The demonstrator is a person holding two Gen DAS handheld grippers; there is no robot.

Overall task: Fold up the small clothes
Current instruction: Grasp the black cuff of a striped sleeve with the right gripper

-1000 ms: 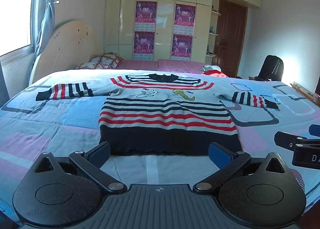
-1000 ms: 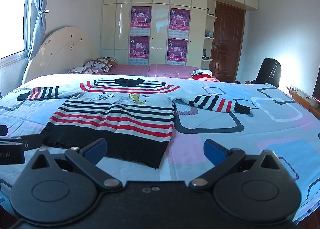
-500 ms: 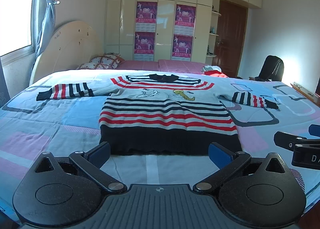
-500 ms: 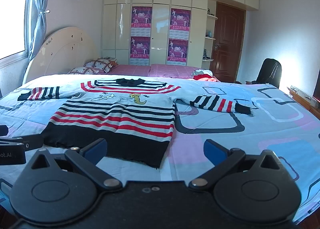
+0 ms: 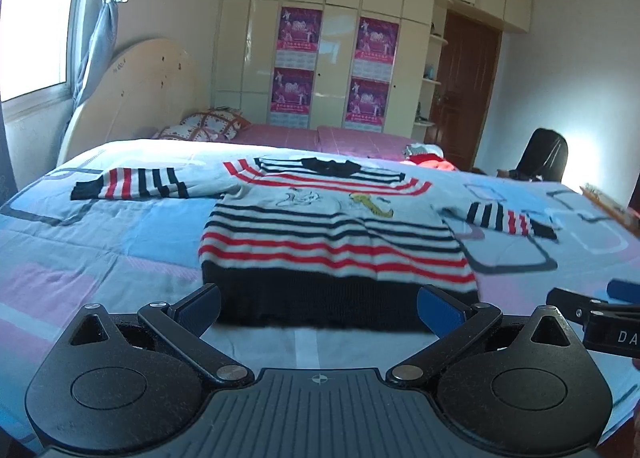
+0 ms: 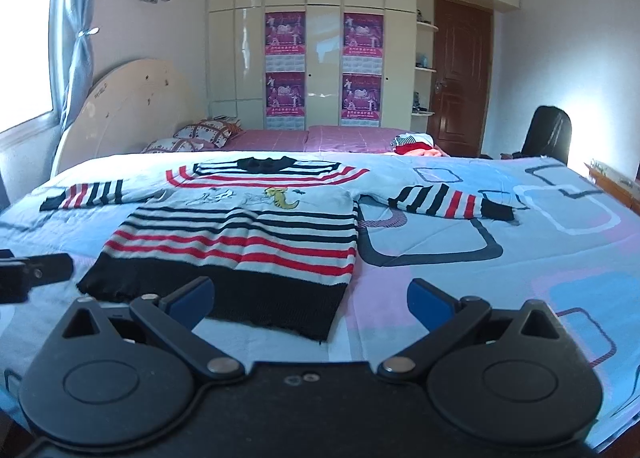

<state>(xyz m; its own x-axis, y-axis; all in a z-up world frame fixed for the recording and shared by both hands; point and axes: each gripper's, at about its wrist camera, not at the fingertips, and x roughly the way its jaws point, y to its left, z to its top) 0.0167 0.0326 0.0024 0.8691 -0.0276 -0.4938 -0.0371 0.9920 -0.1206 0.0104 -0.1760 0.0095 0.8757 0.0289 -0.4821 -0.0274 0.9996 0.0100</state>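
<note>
One sweater (image 5: 336,234), collar away, lengthwise.

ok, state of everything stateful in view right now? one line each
striped sweater: spread flat on the bed, front up, unfolded
left sleeve: stretched out sideways, flat
right sleeve: stretched out sideways, flat
left gripper: open, empty, just short of the black hem
right gripper: open, empty, near the hem's right corner
brown door: closed
curtain: tied back
wardrobe doors: closed
</note>
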